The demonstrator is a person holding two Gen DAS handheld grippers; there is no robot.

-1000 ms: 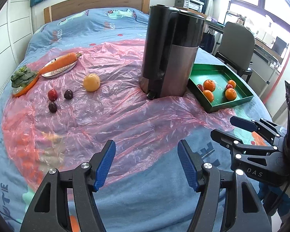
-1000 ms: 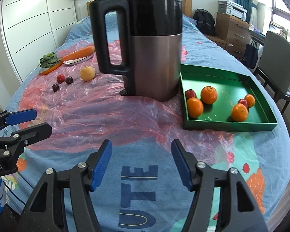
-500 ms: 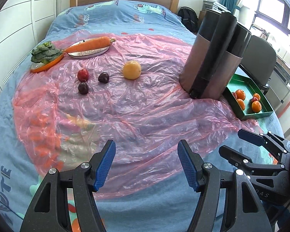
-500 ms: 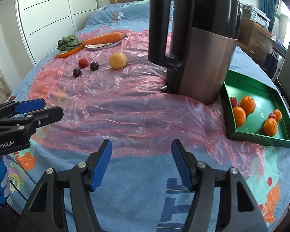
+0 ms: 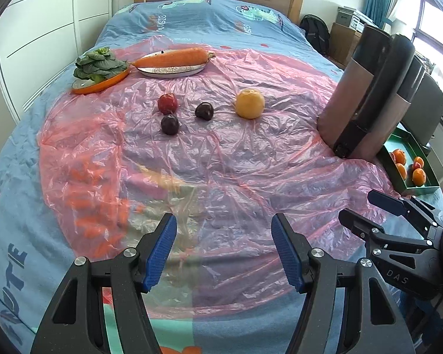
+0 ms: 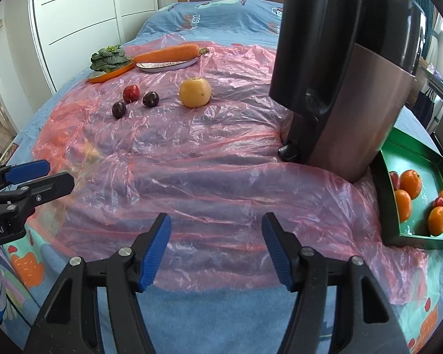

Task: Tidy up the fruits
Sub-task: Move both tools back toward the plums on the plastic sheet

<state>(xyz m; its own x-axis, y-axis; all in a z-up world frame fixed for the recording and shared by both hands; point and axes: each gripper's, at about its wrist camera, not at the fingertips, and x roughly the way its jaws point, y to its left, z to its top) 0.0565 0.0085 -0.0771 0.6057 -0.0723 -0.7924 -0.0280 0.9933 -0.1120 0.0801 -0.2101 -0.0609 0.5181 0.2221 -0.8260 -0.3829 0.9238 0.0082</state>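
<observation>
Swung from the tray side toward the loose fruit.
My left gripper (image 5: 223, 247) and right gripper (image 6: 215, 243) gape empty; the yellow fruit (image 5: 249, 103) now lies ahead; pickup comes next.

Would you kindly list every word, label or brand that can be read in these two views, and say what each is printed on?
"DAS" on the body of the right gripper, seen from the left wrist.
"bot.AI", cut off at the frame edge, on the body of the left gripper, seen from the right wrist.
"UTE", start cut off, on the bedsheet at the near left edge.
Lettering further up the bedsheet, near the headboard, is too distorted to read.
</observation>
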